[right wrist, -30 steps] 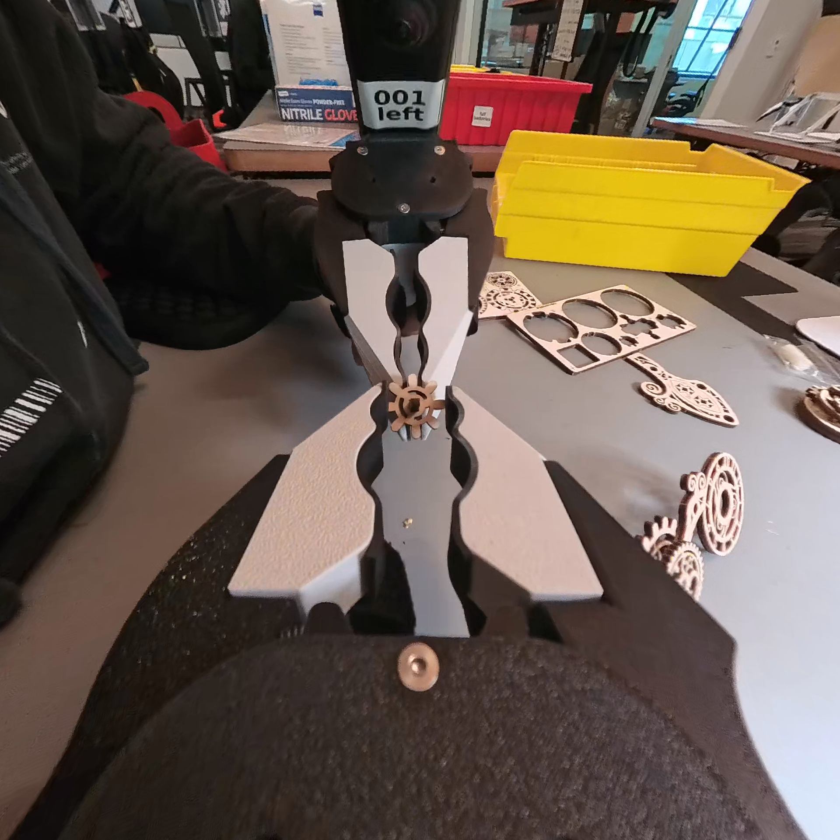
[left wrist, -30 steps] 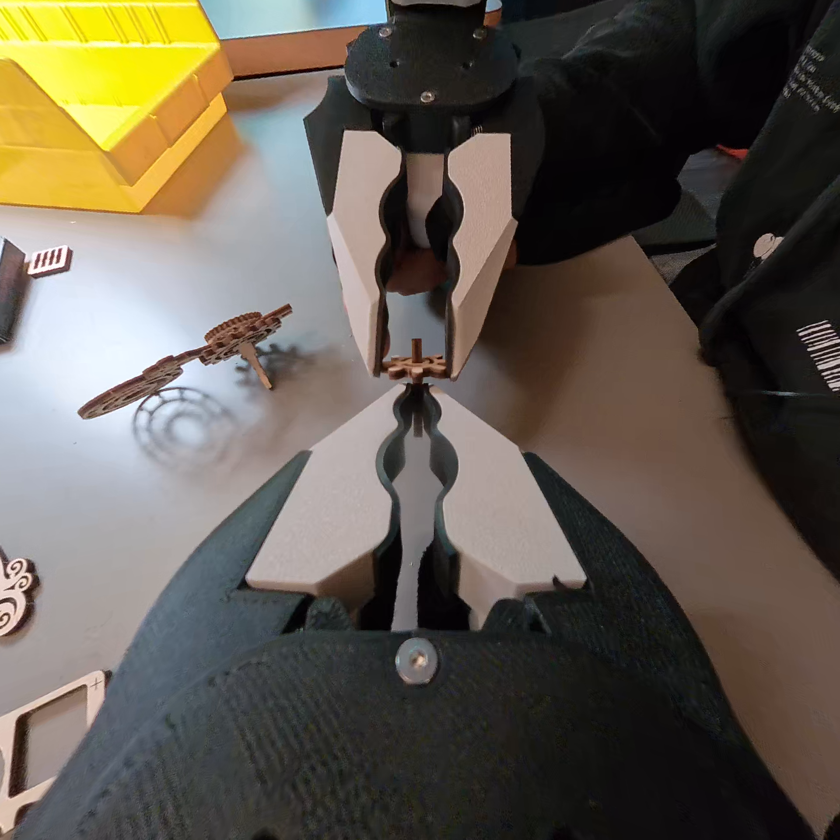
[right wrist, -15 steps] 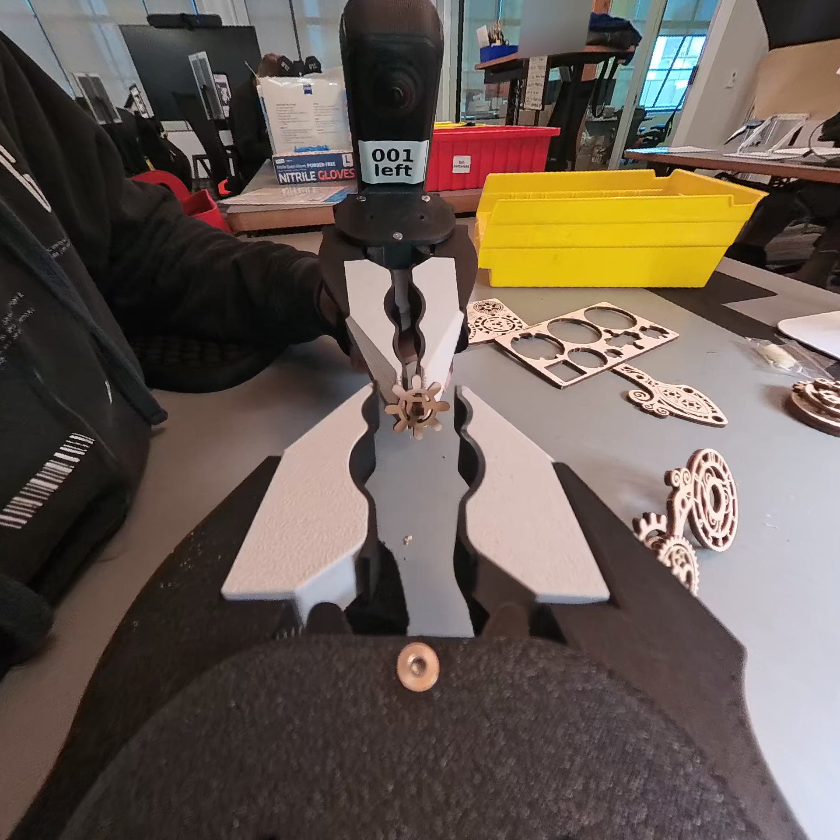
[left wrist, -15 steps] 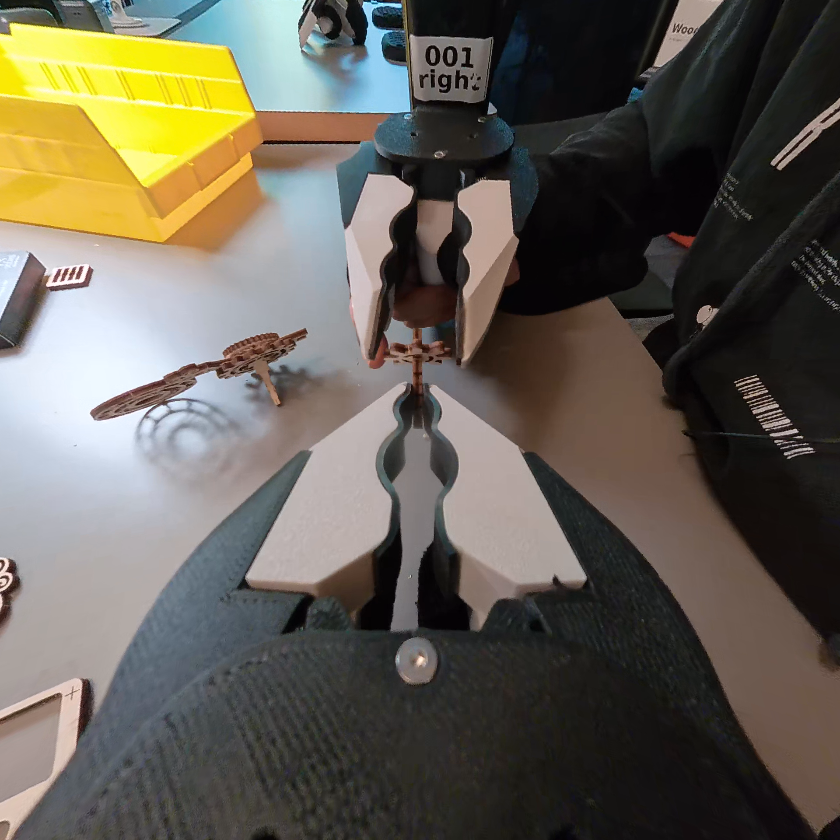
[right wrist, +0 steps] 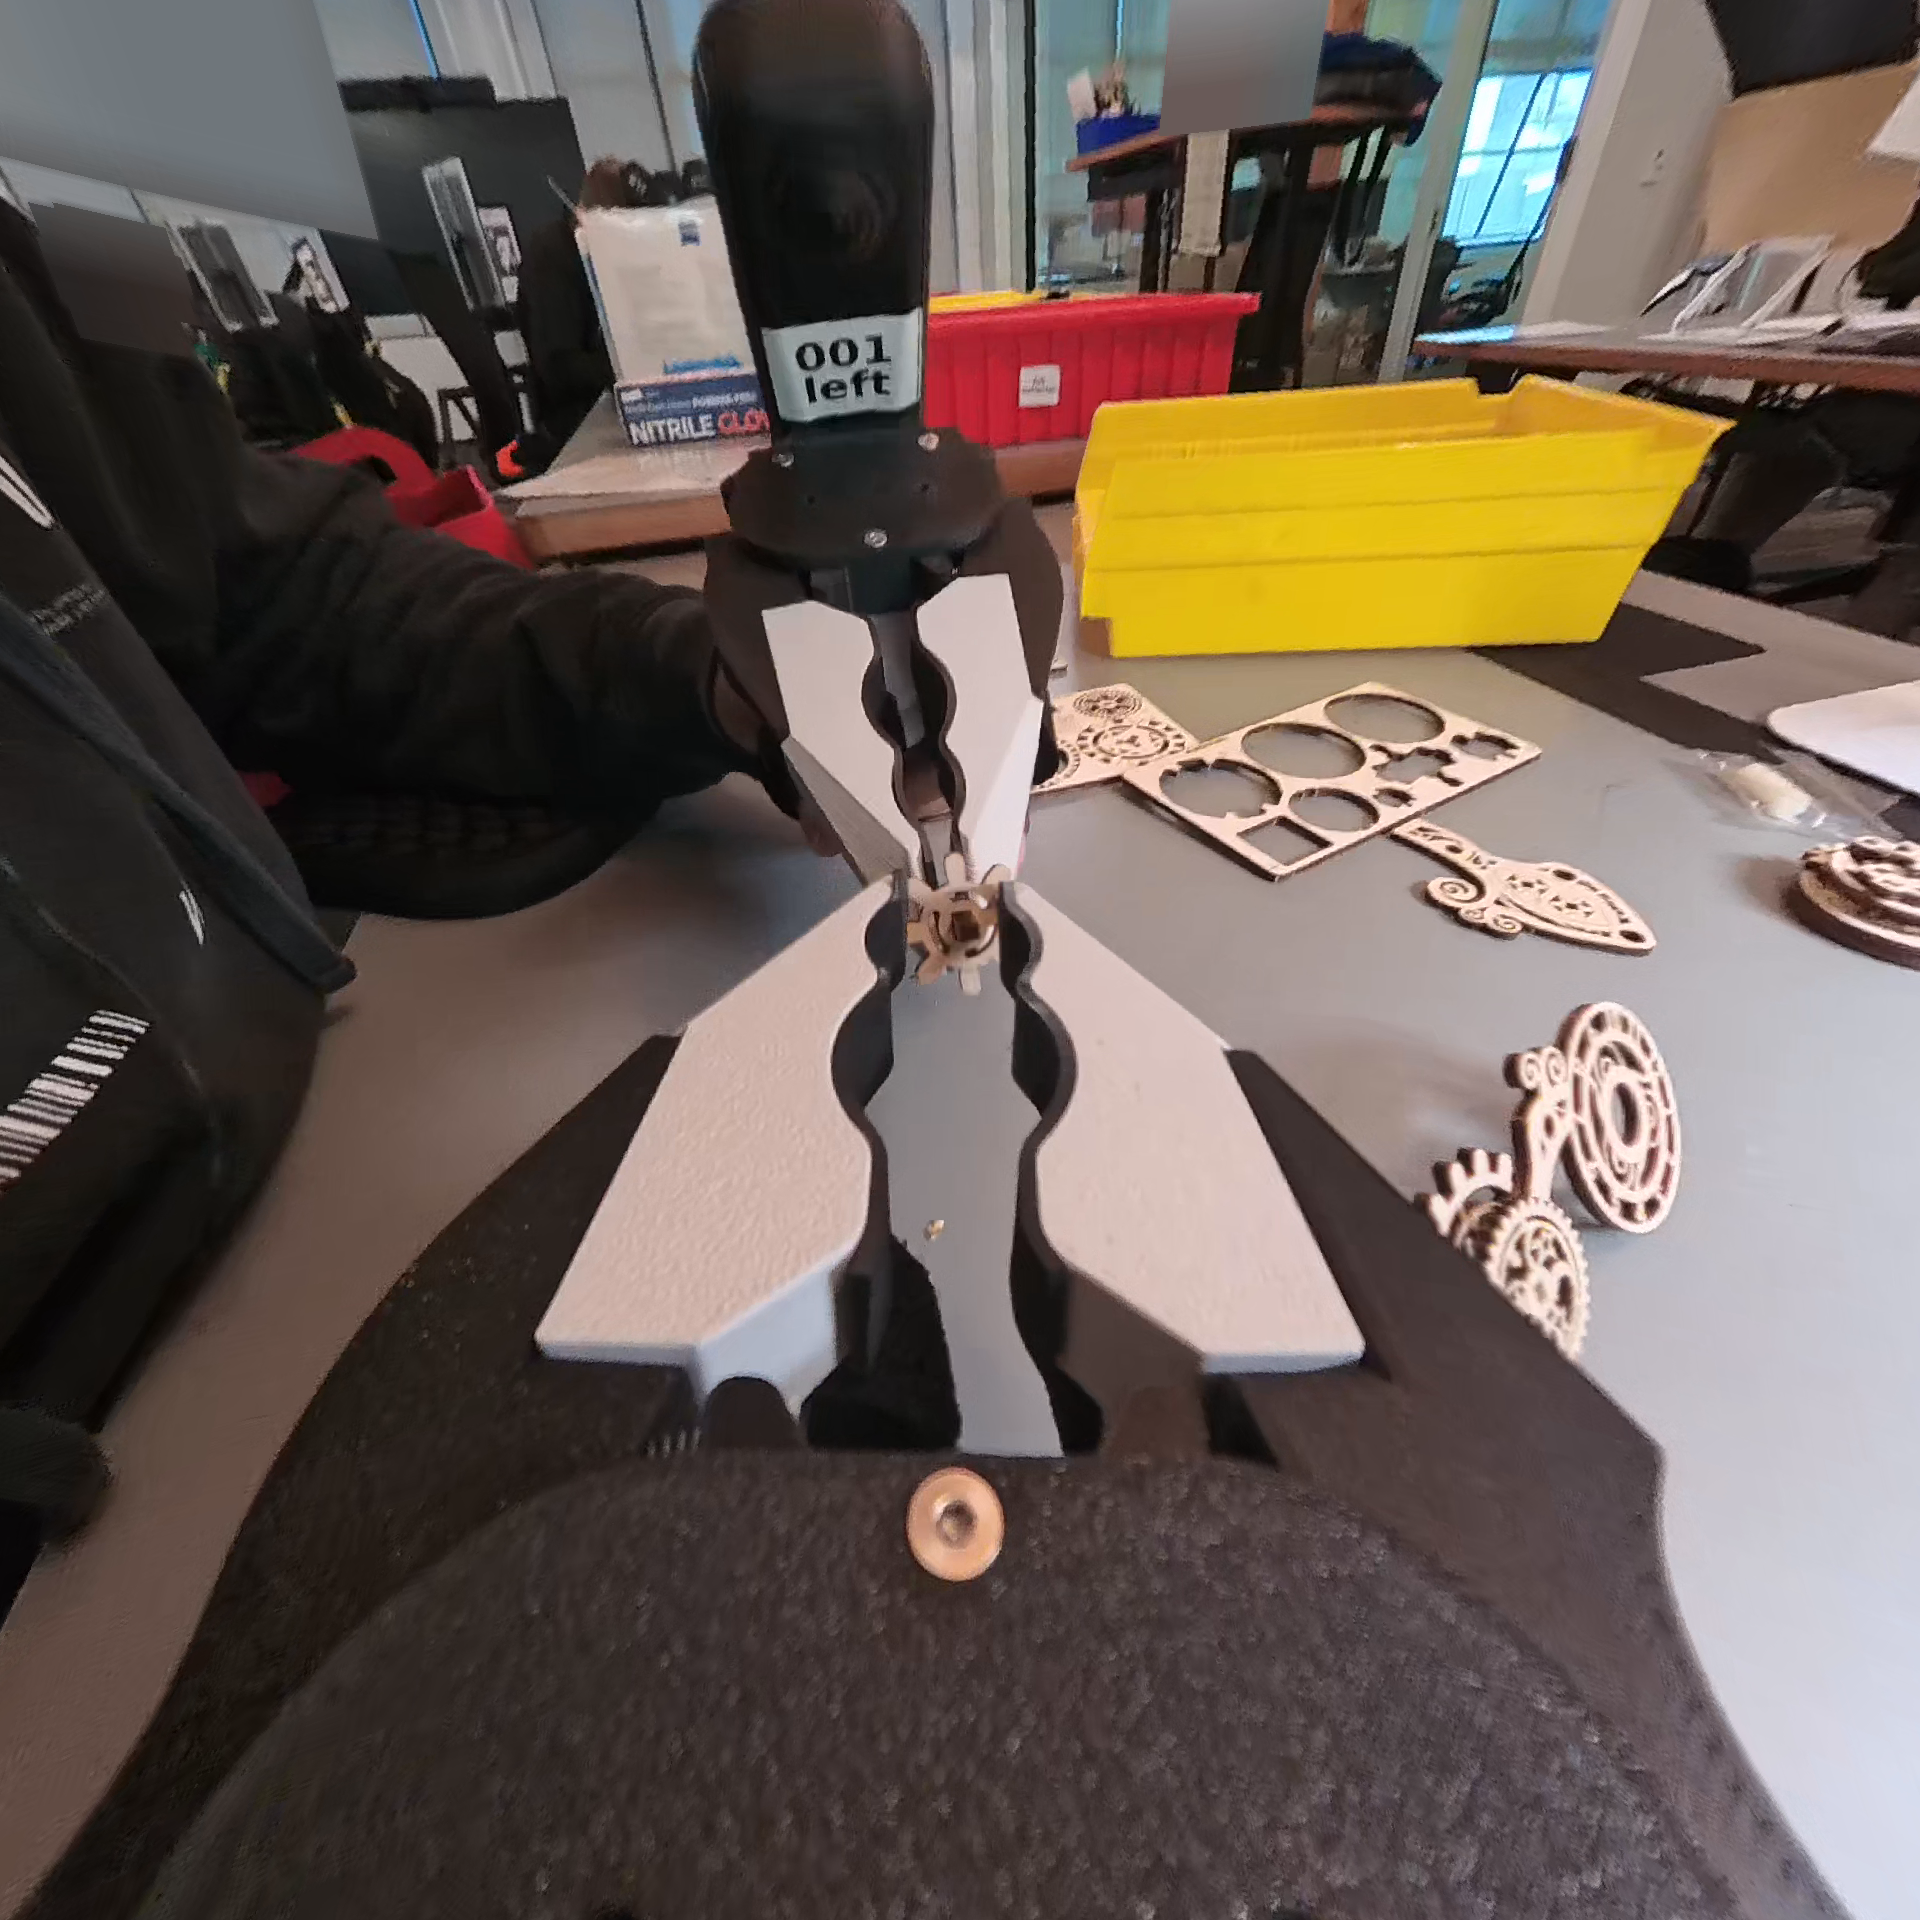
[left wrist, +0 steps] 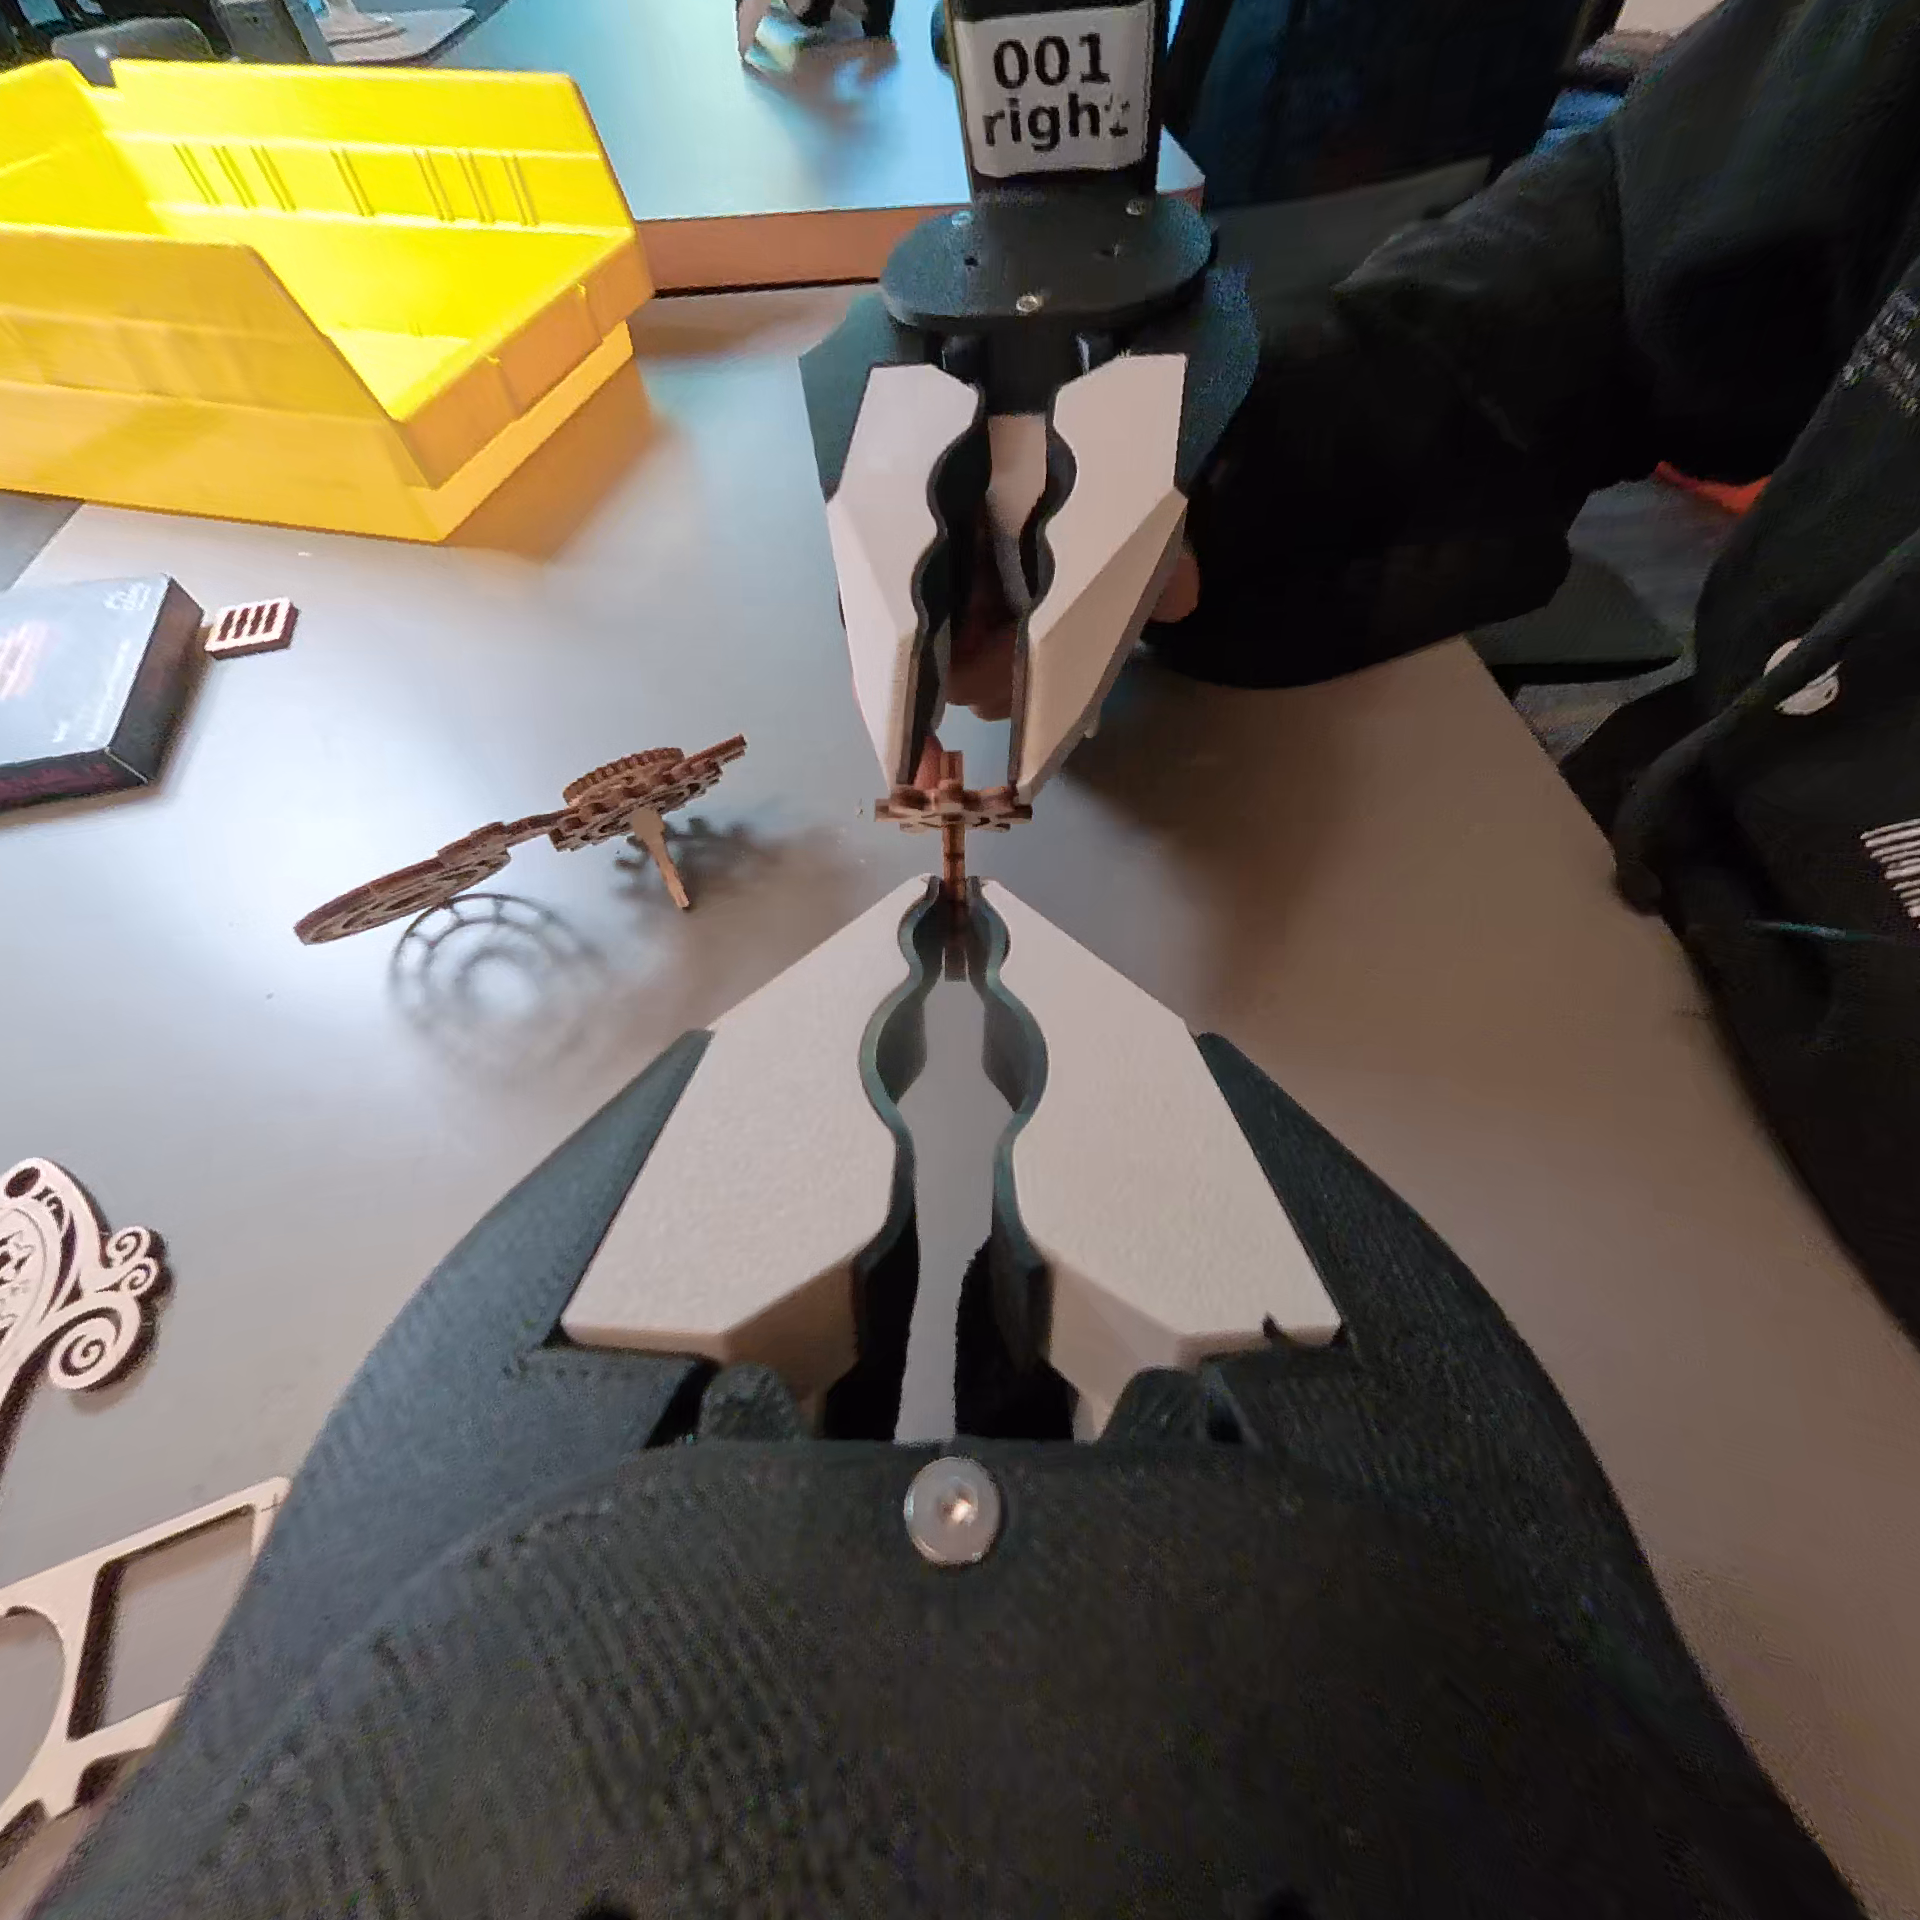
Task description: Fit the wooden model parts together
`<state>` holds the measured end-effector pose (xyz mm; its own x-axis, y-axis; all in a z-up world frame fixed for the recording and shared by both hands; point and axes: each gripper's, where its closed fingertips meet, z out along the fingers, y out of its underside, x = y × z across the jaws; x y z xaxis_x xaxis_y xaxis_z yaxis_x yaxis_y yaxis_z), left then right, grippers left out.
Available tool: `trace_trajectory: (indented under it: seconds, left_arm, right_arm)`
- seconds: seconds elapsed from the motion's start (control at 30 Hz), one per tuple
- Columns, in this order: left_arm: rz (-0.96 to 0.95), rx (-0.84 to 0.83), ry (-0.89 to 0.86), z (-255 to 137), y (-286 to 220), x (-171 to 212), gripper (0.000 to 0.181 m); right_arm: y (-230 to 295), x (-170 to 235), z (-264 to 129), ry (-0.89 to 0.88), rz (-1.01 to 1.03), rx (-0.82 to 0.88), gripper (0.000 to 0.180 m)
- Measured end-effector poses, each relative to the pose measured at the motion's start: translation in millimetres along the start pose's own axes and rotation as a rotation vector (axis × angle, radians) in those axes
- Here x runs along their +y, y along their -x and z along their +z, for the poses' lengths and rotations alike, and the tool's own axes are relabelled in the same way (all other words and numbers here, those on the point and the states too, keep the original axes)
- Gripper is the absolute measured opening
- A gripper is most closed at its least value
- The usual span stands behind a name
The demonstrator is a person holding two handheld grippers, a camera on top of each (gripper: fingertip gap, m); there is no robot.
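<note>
While the two tools meet tip to tip above the counter [left wrist: 1351, 935], a thin wooden pin [left wrist: 951, 862] is clenched at the tip of the left tool [left wrist: 951, 902], and a small gear [left wrist: 954, 808] is gripped by its toothed rim between the fingers of the right tool [left wrist: 956, 795]. In the left wrist view the pin is seen passing through the gear's hub, a short stub showing beyond it. In the right wrist view the gear [right wrist: 954, 925] is seen face on at the tip of the right tool [right wrist: 951, 920], with the left tool [right wrist: 951, 868] just behind it; whether the pin is fully seated cannot be told, since the hub is small and partly hidden.

This joint is judged to be nearly made, perhaps only a final push being left. Well apart to one side, a finished gear assembly [left wrist: 520, 862] is propped on the counter. Farther out lie a cut-out sheet [right wrist: 1320, 774], an ornate flat piece [right wrist: 1527, 899] and a yellow bin [right wrist: 1382, 520], so more parts appear to be left to fit.
</note>
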<state>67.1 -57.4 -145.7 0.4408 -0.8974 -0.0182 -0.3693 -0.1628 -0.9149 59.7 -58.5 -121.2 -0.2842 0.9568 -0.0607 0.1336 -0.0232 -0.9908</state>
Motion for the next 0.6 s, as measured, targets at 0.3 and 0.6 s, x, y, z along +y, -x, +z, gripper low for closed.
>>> trace_trajectory:
  seconds: [0.3, 0.6]
  left_arm:
    - [0.015, -0.004, -0.020, -0.4, -2.1, -5.5, 0.001]
    - [-0.096, -0.077, 0.143, 2.6, 20.5, 31.5, 0.002]
  right_arm:
    - [3.6, -4.7, -2.1, -0.019, 0.031, -0.021, 0.015]
    - [-13.8, 12.1, -5.0, 0.110, -0.058, 0.083, 0.032]
